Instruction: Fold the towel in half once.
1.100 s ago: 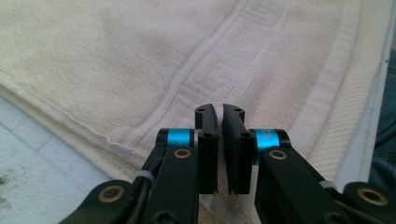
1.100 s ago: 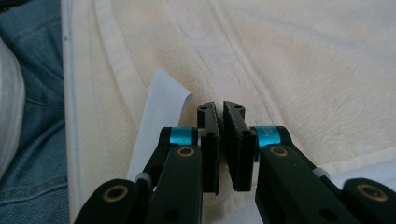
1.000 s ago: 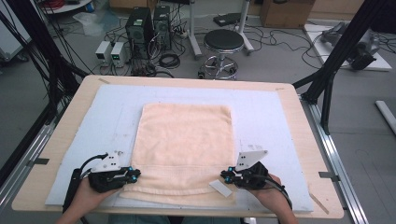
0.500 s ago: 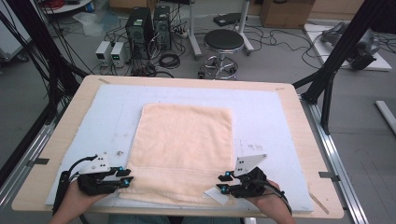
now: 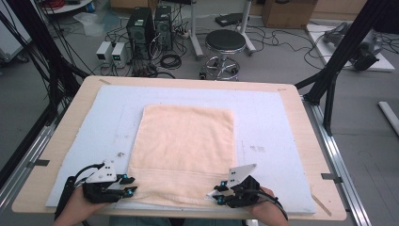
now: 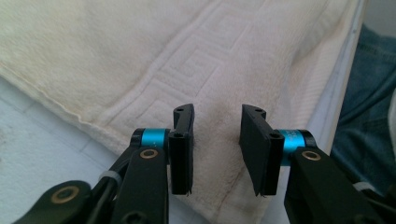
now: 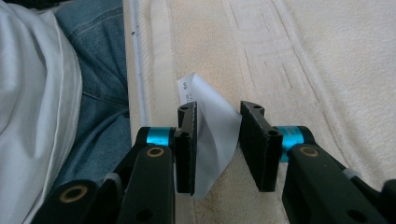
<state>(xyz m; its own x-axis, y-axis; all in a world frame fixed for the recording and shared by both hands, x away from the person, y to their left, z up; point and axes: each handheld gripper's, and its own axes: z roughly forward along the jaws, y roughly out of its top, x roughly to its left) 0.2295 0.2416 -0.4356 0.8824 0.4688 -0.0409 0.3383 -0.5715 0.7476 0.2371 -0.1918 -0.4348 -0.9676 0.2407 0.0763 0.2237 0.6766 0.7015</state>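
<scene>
Peach terry towel (image 5: 186,150), count one, flat on pale mat (image 5: 273,117), mid-frame in high view, near hem toward bottom edge. One white label (image 7: 212,140) at that hem, lower centre of right gripper view. One wooden table (image 5: 301,141) under mat.

Two grippers, two hands. Left gripper (image 5: 128,184) lower left of high view, held in left hand (image 5: 77,207), lying low and pointing right at towel's near-left corner. Right gripper (image 5: 217,194) lower centre-right, held in right hand (image 5: 268,212), pointing left at near-right corner. Grey plate on top of each.

Left gripper (image 6: 217,149) in own view: jaws apart, just been opening, towel (image 6: 187,70) hem visible in the gap beneath, pads not pressing on it. Key-pattern band running diagonally from upper right to lower left. Blue jeans at right edge of that view.

Right gripper (image 7: 218,147) in own view: jaws apart, just been opening, label lying in the gap, sticking up off towel (image 7: 327,70). Left pad close against label edge; contact not clear. No clamp seen. Jeans and white shirt at left of that view.

Beyond table, top of high view: one round black stool (image 5: 226,44), two dark PC towers (image 5: 150,23), two small grey boxes (image 5: 110,51), loose cables on floor. Black frame posts at upper left and upper right.
</scene>
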